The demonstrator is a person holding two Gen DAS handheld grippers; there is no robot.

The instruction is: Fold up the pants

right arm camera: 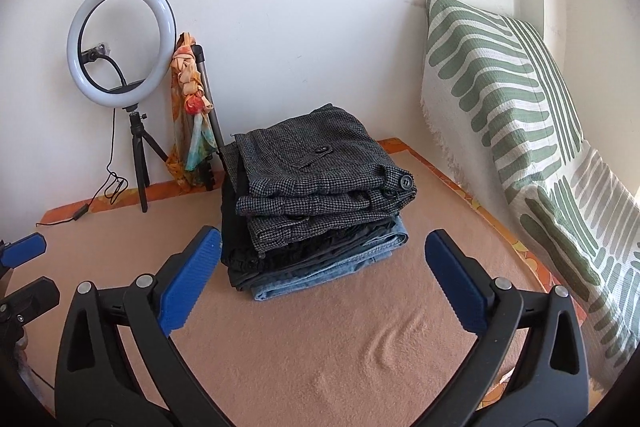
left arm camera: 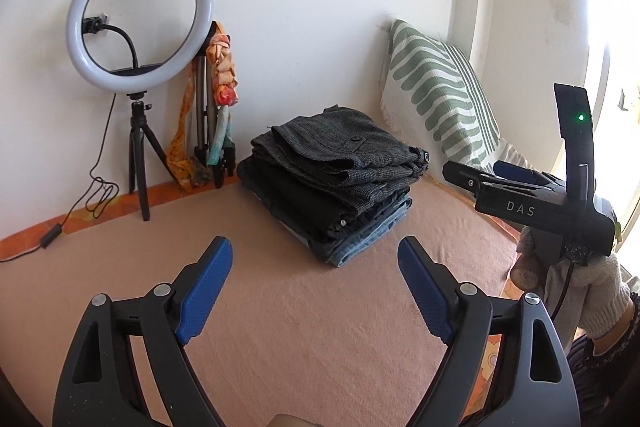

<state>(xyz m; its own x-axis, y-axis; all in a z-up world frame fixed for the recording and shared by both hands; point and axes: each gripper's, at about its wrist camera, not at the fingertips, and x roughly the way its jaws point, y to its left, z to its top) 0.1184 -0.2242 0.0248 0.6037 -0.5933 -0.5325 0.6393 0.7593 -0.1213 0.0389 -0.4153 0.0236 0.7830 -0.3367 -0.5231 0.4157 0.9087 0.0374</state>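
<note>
Blanket (right arm camera: pixel 320 367), peach-coloured, covered the work surface. Landmark taken: the pants stack (right arm camera: pixel 316 203). Pillow (right arm camera: pixel 516 115), green-striped, leaned on the wall to the right of the stack, apart from it. Stack itself lay on the blanket near the back wall, folded, grey tweed pants (right arm camera: pixel 320 163) uppermost, dark pairs beneath, blue jeans (right arm camera: pixel 332 267) at the bottom. Ring light (right arm camera: pixel 120 43) stood on a tripod left of the stack, against the wall; scarf (right arm camera: pixel 192 107) hung on a second stand between light and stack. Right gripper (right arm camera: pixel 322 247) stood just in front of the stack, jaws wide, nothing between them. Left gripper (left arm camera: pixel 316 259) likewise stood before the stack, jaws wide and empty. Gloved hand (left arm camera: pixel 576 283) carried the right gripper.
</note>
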